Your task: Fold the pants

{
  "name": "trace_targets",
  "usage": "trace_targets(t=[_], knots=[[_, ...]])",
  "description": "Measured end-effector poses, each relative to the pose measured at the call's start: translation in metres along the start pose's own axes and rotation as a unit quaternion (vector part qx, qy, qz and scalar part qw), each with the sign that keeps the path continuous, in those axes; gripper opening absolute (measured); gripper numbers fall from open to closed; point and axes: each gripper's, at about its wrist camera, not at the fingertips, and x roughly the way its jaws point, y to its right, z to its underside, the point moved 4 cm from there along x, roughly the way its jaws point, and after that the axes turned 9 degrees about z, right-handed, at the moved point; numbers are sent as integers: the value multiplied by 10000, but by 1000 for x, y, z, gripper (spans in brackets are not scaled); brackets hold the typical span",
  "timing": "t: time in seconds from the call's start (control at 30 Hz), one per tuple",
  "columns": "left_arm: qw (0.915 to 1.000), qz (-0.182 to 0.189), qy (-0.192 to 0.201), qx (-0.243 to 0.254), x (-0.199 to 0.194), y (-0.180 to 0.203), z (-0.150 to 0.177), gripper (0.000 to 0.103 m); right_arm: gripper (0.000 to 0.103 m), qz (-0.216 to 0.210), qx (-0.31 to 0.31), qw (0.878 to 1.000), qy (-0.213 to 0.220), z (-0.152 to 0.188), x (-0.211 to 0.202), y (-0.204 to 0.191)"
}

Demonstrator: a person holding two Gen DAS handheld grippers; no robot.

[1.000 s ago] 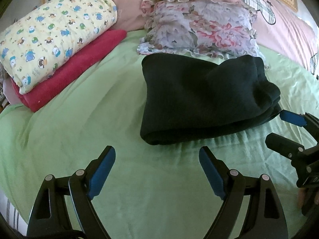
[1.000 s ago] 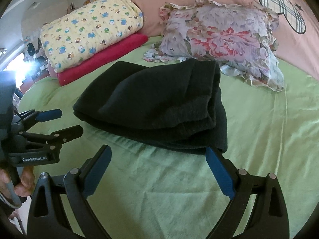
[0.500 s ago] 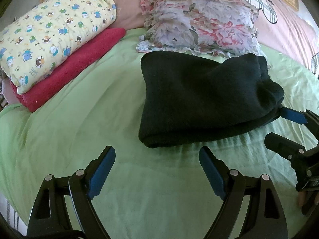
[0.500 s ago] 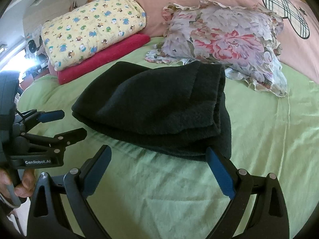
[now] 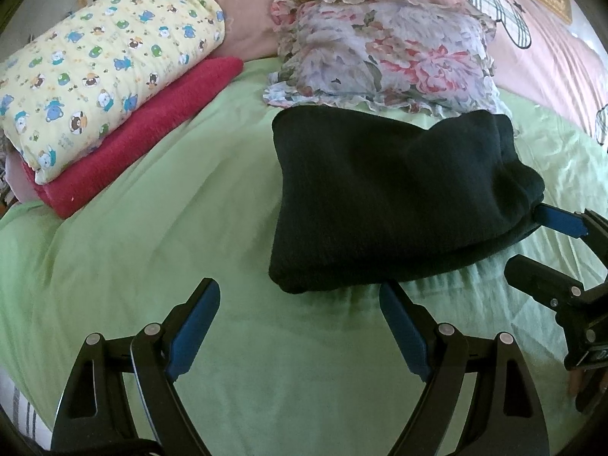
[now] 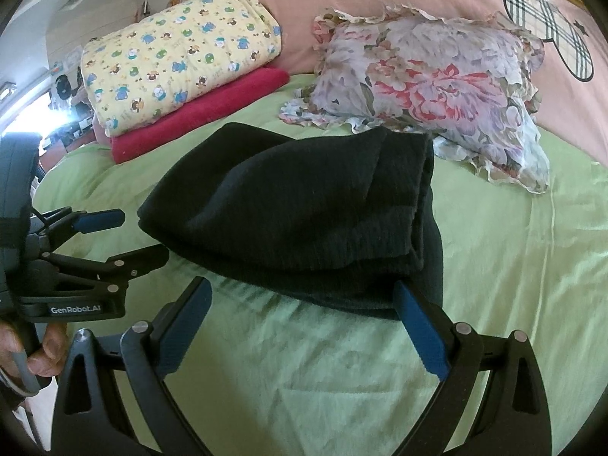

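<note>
The dark, thick knitted pants [image 5: 395, 197] are lying folded into a compact stack of layers on the light green bedsheet [image 5: 190, 228], their far edge touching the frilled floral pillow [image 5: 383, 53]. The fold is judged to be essentially done. The left gripper [image 5: 300, 326] is being held just short of the near left corner, its blue-padded fingers spread wide and holding nothing; the right gripper [image 6: 304, 323] is likewise being held wide open and empty at the near right corner, one pad just beside the fabric. A risk is being posed by that closeness: the loose layered edges on the right side could be caught by a pad and the stack dragged open if either tool is swept sideways. Open sheet is being left free in front of the pants and to the left, while room is being limited behind by the pillow and, well apart on the left, by the yellow cartoon-print quilt [image 5: 102, 64] stacked on a red folded blanket [image 5: 140, 136].
</note>
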Motion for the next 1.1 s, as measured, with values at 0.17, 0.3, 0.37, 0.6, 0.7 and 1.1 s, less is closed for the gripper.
trace_targets(t=[0.17, 0.3, 0.37, 0.6, 0.7, 1.1], knots=[[9999, -15, 129, -16, -5, -1, -6, 86, 96, -7, 21, 10000, 38, -3, -2, 0], [9998, -19, 218, -42, -9, -3, -11, 86, 96, 1, 23, 10000, 66, -5, -3, 1], [9997, -24, 235, -42, -9, -4, -14, 86, 96, 4, 17, 10000, 71, -5, -4, 1], [9997, -37, 248, -36, -10, -3, -17, 86, 96, 25, 32, 10000, 88, -7, -5, 2], [9996, -17, 284, -46, -12, -4, -18, 86, 96, 43, 28, 9999, 90, -8, -6, 2], [9996, -12, 274, -24, -12, 0, -21, 87, 96, 82, 120, 9998, 113, -9, -9, 10]])
